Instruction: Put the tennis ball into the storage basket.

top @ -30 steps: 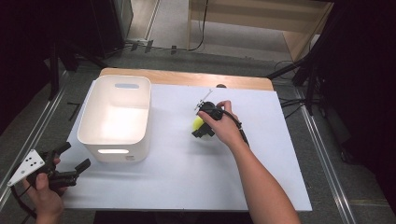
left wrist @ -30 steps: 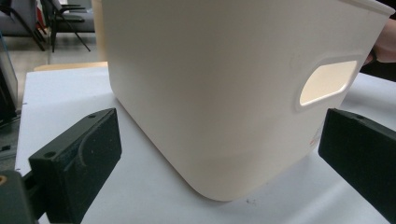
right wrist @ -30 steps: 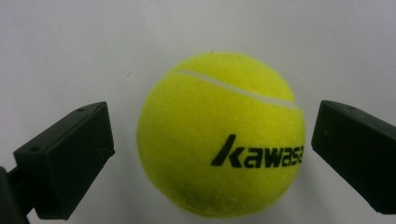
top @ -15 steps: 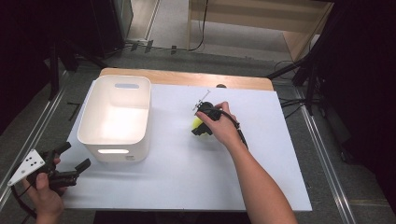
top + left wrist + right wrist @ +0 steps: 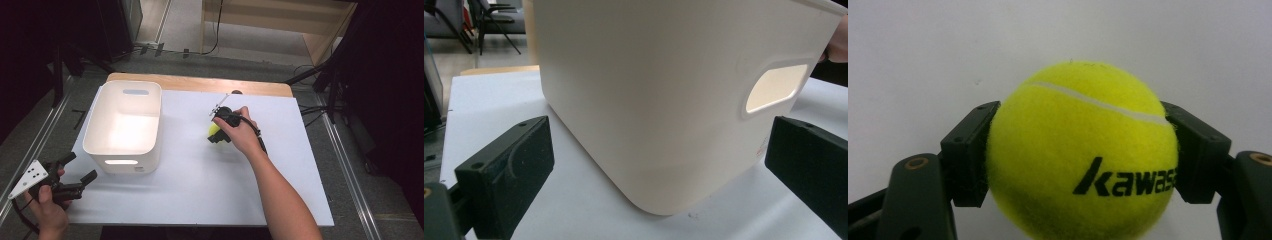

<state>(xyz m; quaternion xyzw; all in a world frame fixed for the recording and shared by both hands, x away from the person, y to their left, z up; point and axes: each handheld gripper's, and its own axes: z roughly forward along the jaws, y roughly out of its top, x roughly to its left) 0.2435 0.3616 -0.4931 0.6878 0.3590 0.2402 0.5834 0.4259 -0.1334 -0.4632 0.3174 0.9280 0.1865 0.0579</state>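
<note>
A yellow tennis ball (image 5: 1083, 155) with black lettering sits between both black jaws of my right gripper (image 5: 1080, 155), which is shut on it. In the high view the ball (image 5: 215, 131) shows at the middle of the white table, partly covered by the right gripper (image 5: 218, 133) and the hand on it. A white plastic bin (image 5: 124, 122) with handle cutouts stands at the left. My left gripper (image 5: 75, 175) is held open near the table's front left corner, facing the near wall of the bin (image 5: 674, 100), with nothing between its jaws.
The white table top (image 5: 200, 190) lies over a wooden board (image 5: 200, 85) at the back. Metal rails (image 5: 345, 150) run along both sides. Dark stands and cables sit on the floor beyond the far edge.
</note>
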